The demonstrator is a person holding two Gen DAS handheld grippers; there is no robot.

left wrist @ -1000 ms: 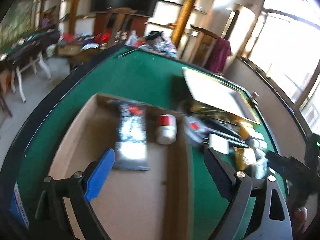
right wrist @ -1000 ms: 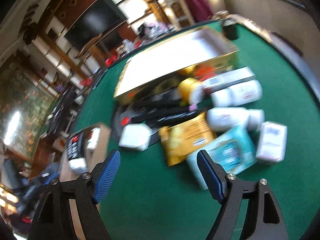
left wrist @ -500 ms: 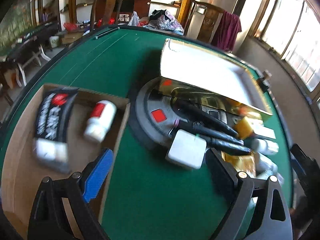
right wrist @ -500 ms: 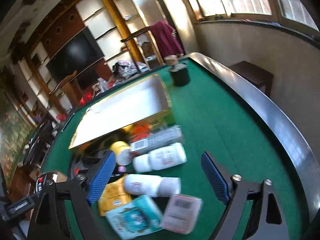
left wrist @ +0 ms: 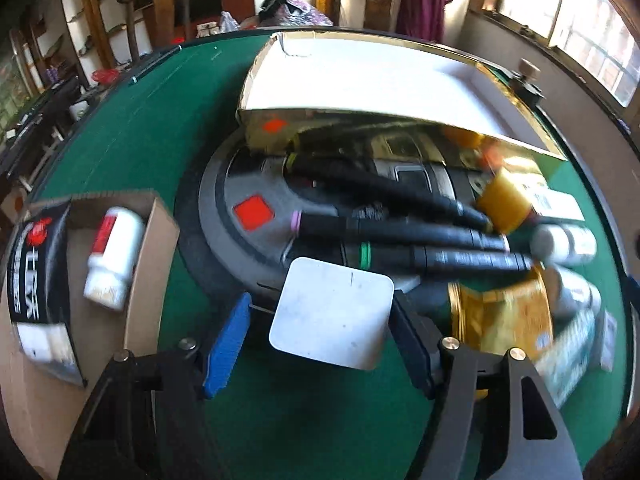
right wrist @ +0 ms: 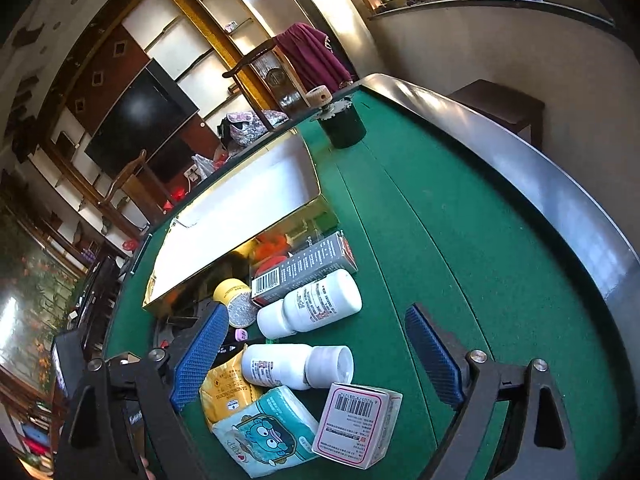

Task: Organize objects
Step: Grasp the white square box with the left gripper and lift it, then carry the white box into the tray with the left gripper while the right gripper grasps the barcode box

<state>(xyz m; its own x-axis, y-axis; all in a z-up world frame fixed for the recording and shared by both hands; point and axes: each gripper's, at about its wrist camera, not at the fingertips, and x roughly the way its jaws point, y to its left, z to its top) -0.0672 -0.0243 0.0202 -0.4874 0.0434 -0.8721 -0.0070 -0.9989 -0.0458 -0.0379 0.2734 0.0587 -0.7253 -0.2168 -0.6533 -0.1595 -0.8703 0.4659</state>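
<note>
1. The left gripper (left wrist: 320, 332) points steeply down at the green table (left wrist: 132, 148). Its jaws have just been closing, and a flat white square box (left wrist: 332, 312) sits between them.
2. The right pad lies against the box's right edge. The blue left pad (left wrist: 228, 344) stands just beside the left edge; contact on that side cannot be confirmed.
3. The white square box is roughly square, so it has no clear long axis. One corner points toward the camera, and its far edge overlaps the rim of a round black disc-shaped device (left wrist: 224, 216).
4. 3 black pens (left wrist: 400, 232) lie across the device with their long axes running left to right.
5. A cardboard tray (left wrist: 148, 280) sits at the left. It holds a white bottle with a red label (left wrist: 112, 256), its long axis running away from the camera, and a black packet (left wrist: 36, 280).
6. The right gripper (right wrist: 316, 360) hangs wide open above the table, gripping nothing.
7. Between its fingers, a white bottle (right wrist: 296, 366) lies on its side, long axis left to right, cap end to the right.
8. Nearer the camera lie a white carton with a barcode (right wrist: 356, 424), a teal packet (right wrist: 268, 436) and a yellow packet (right wrist: 228, 392).
9. A second white bottle (right wrist: 312, 308) and a grey carton (right wrist: 304, 268) lie farther off, in front of an open gold box (right wrist: 240, 216).
</note>
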